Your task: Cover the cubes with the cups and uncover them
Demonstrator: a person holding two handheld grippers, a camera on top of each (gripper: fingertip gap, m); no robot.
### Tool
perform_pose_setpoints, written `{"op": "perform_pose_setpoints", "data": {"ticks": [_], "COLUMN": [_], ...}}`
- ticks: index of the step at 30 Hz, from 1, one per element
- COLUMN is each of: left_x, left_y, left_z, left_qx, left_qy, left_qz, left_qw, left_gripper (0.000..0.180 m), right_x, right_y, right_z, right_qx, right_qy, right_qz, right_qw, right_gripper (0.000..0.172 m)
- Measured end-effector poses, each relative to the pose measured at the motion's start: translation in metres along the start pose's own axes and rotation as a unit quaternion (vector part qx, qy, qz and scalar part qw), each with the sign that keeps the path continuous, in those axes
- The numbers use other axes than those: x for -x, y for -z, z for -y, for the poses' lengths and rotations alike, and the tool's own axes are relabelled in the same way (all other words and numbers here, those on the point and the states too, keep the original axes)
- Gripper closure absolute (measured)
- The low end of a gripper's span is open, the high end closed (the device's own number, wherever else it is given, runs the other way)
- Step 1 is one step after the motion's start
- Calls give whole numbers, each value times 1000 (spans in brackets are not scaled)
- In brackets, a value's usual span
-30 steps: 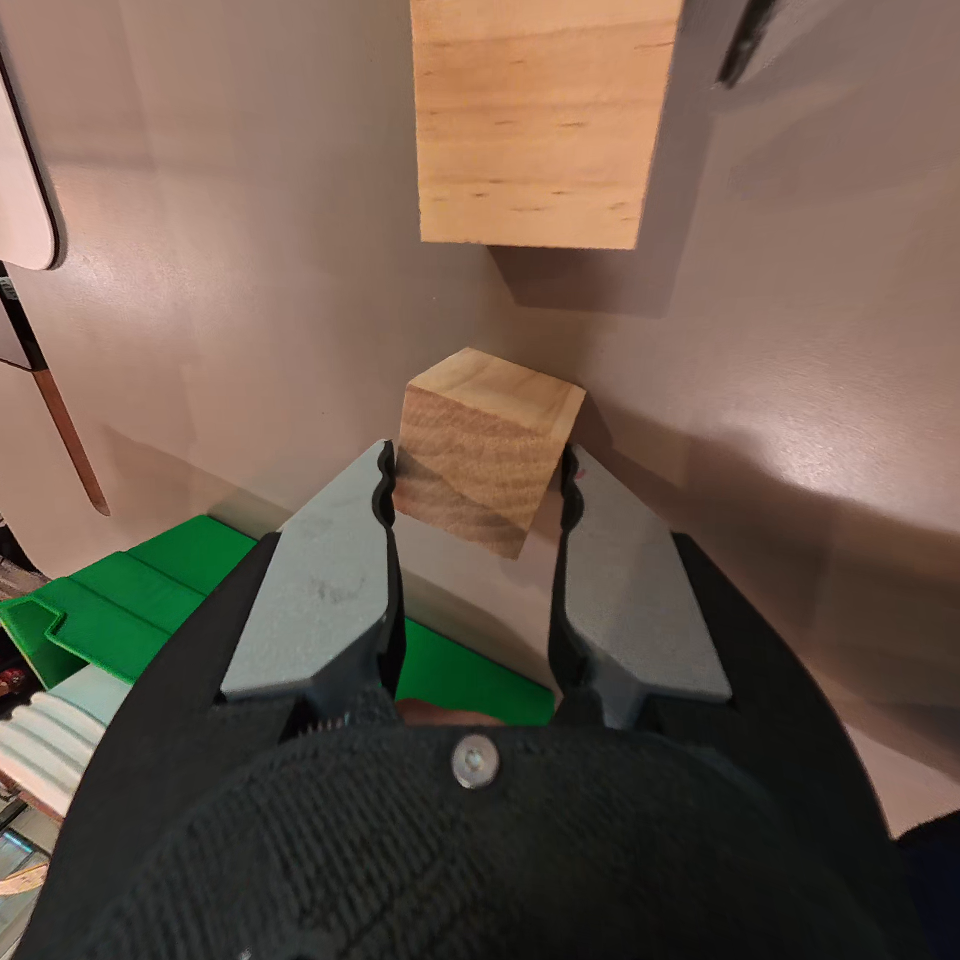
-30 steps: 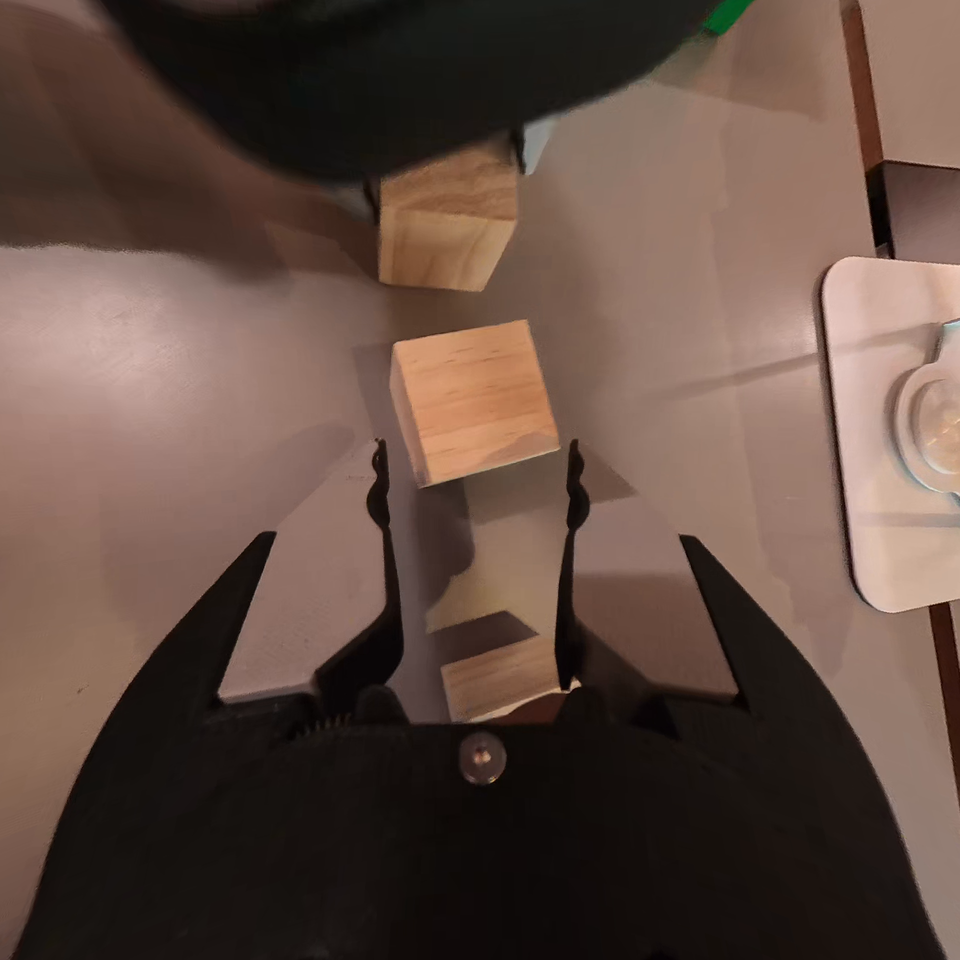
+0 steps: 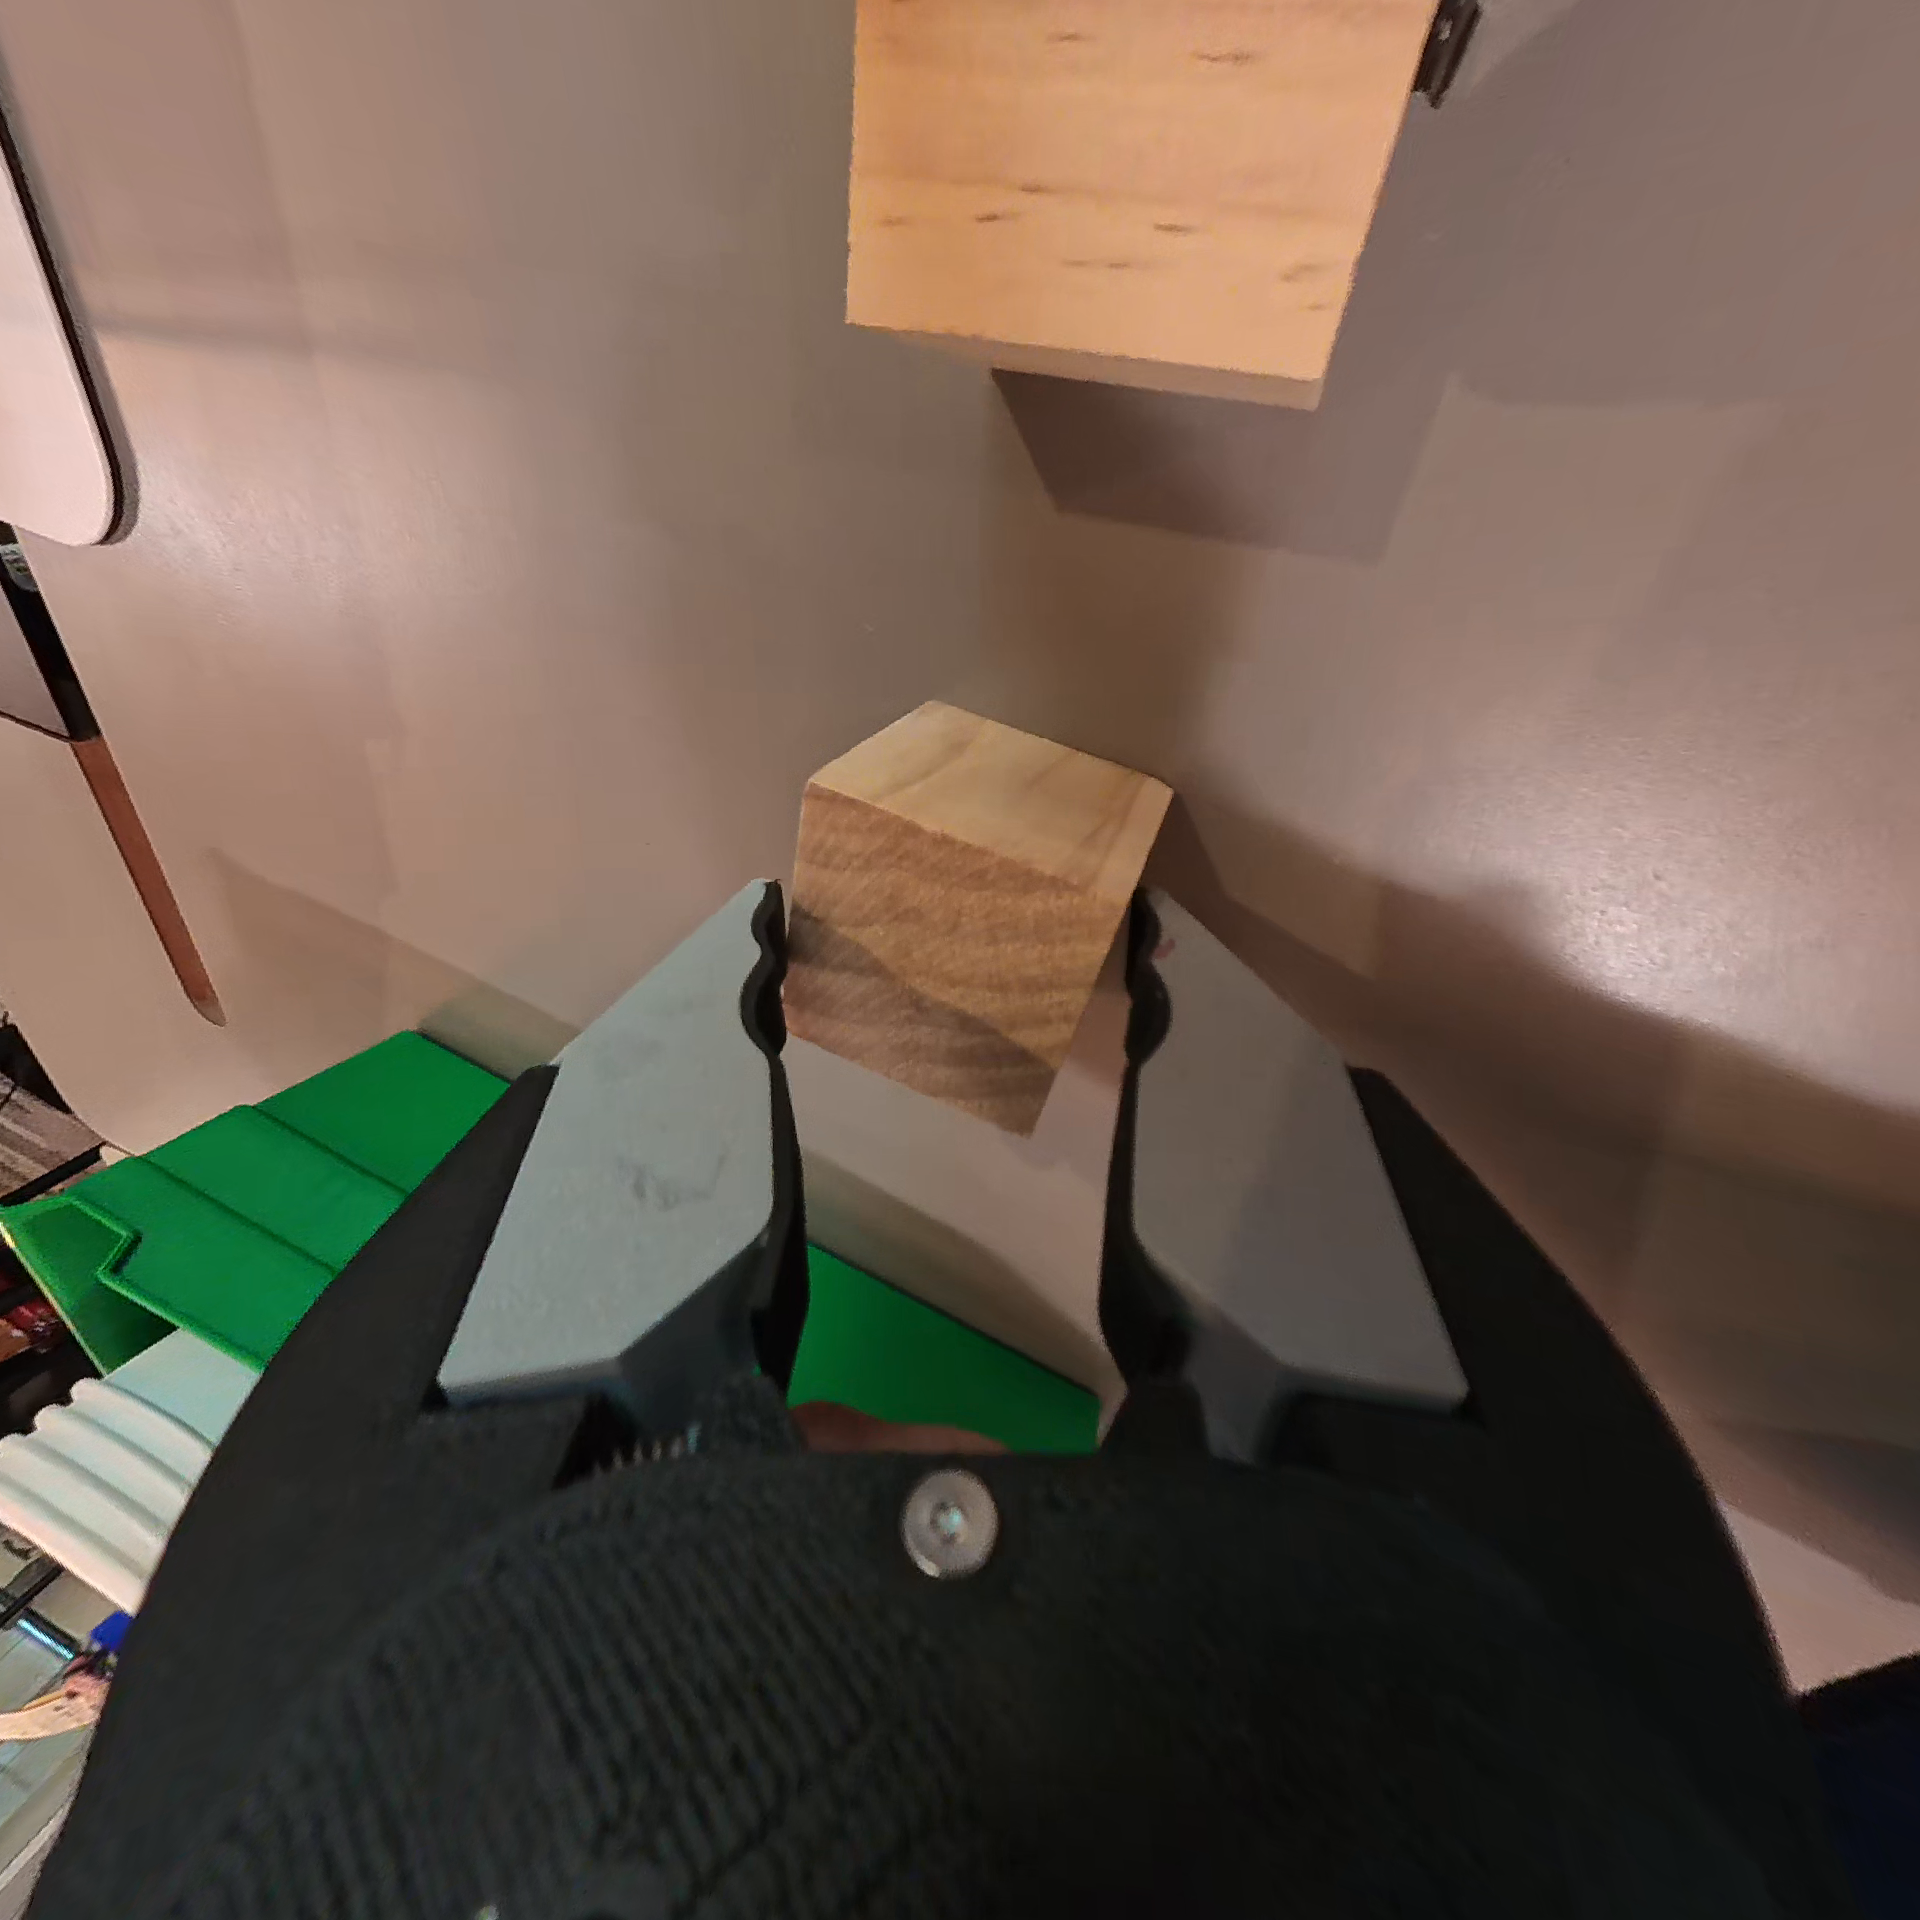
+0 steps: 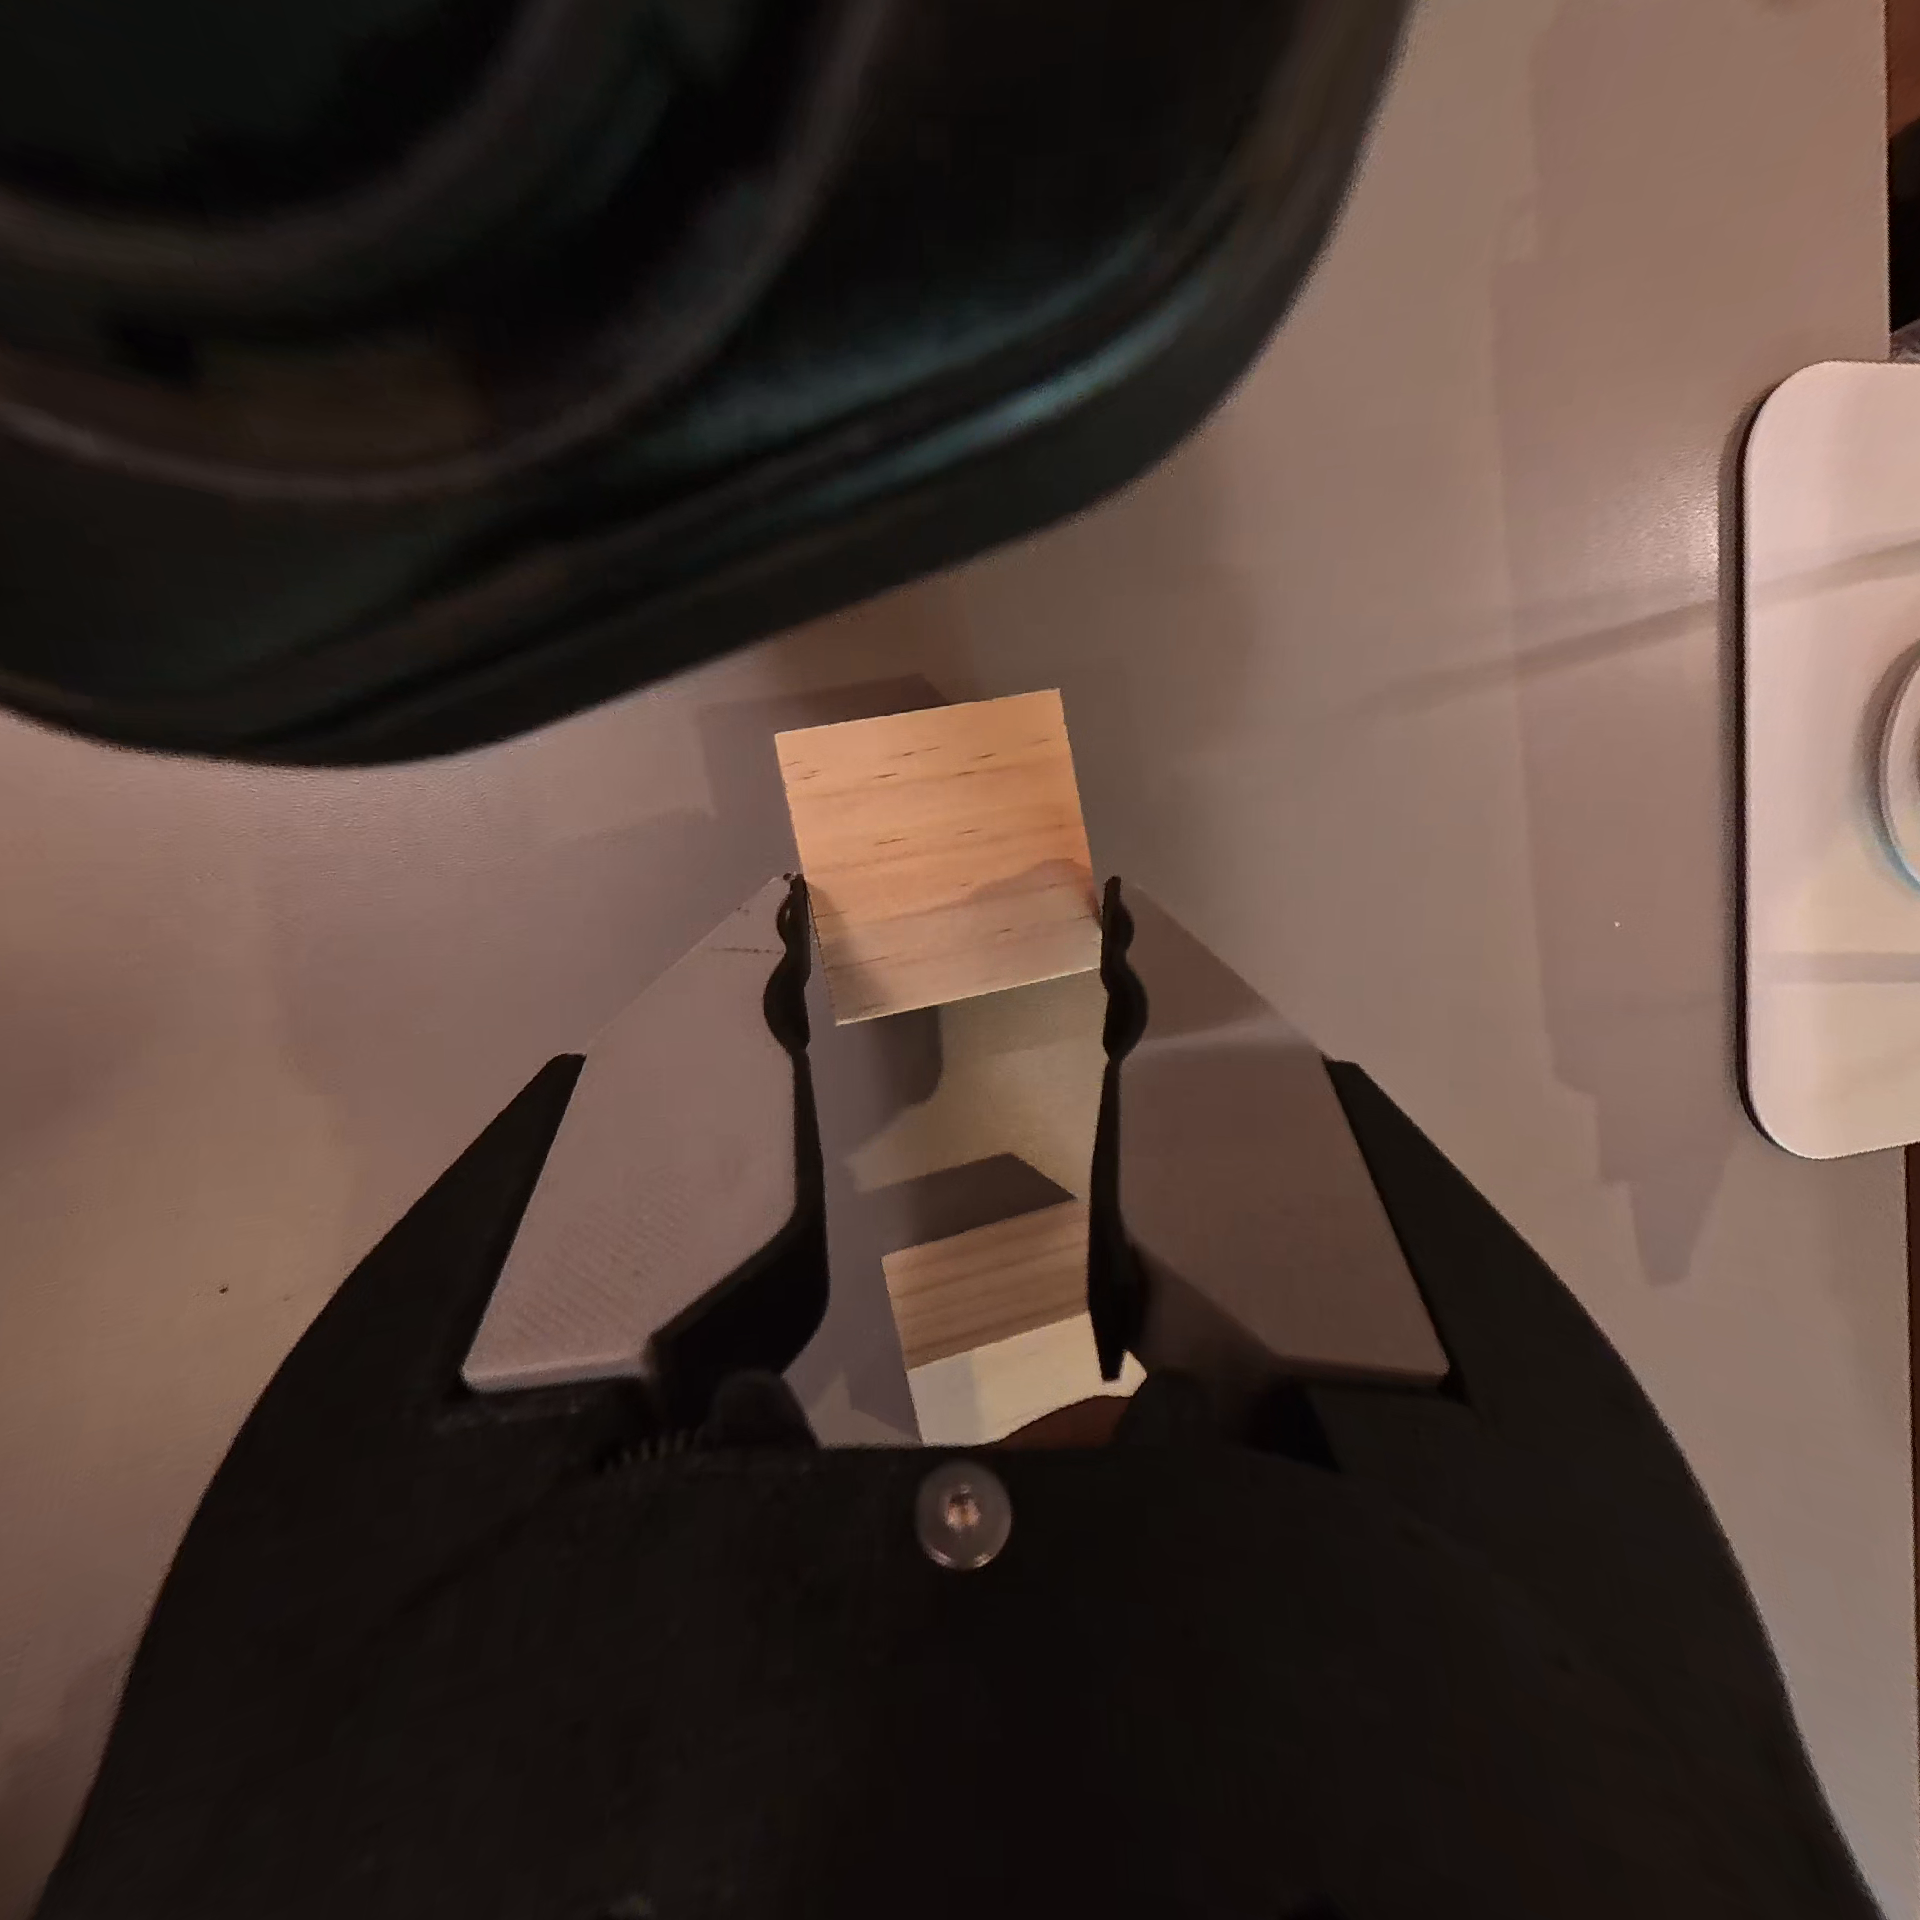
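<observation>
In the left wrist view my left gripper is shut on a pale wooden cube. The cube sits tilted between the pads, above the grey table. In the right wrist view my right gripper is shut on a second wooden cube, with both pads against its sides. That cube also shows at the top of the left wrist view, held clear of its shadow. A third wooden block lies low between my right fingers. No cup is in view.
The left gripper's dark body fills the top left of the right wrist view, close above the right cube. A white rounded board lies at the right table edge. A green plastic piece lies at the lower left in the left wrist view.
My right gripper's pads closed from open onto the cube's sides. The left gripper kept its cube and drew closer to the right one, now hiding its own cube in the right wrist view.
</observation>
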State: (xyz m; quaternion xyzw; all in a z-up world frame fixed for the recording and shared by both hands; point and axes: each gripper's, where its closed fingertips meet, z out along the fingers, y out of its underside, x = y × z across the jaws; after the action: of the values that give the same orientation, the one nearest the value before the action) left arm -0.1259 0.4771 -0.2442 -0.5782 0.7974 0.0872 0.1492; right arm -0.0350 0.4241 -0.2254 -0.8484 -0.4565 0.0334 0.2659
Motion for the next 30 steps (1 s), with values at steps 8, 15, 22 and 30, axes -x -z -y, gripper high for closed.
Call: {"op": "perform_pose_setpoints", "data": {"ticks": [8, 15, 22, 30], "left_x": [0, -1, 27, 38], "left_y": [0, 17, 78, 109], "left_z": [0, 5, 7, 5], "left_qx": [6, -43, -140, -259], "left_qy": [12, 25, 68, 183], "left_qz": [-1, -7, 101, 176], "left_qw": [1000, 999, 983, 932], "left_gripper": [116, 101, 99, 103], "right_x": [-1, -11, -36, -66], "right_y": [3, 47, 117, 160], "right_z": [1, 5, -35, -164], "right_qx": [-6, -57, -100, -106], "right_qy": [-3, -12, -69, -354], "right_qz": [-2, -11, -78, -245], "right_qw": [1000, 998, 990, 897], "right_gripper": [117, 113, 113, 125]}}
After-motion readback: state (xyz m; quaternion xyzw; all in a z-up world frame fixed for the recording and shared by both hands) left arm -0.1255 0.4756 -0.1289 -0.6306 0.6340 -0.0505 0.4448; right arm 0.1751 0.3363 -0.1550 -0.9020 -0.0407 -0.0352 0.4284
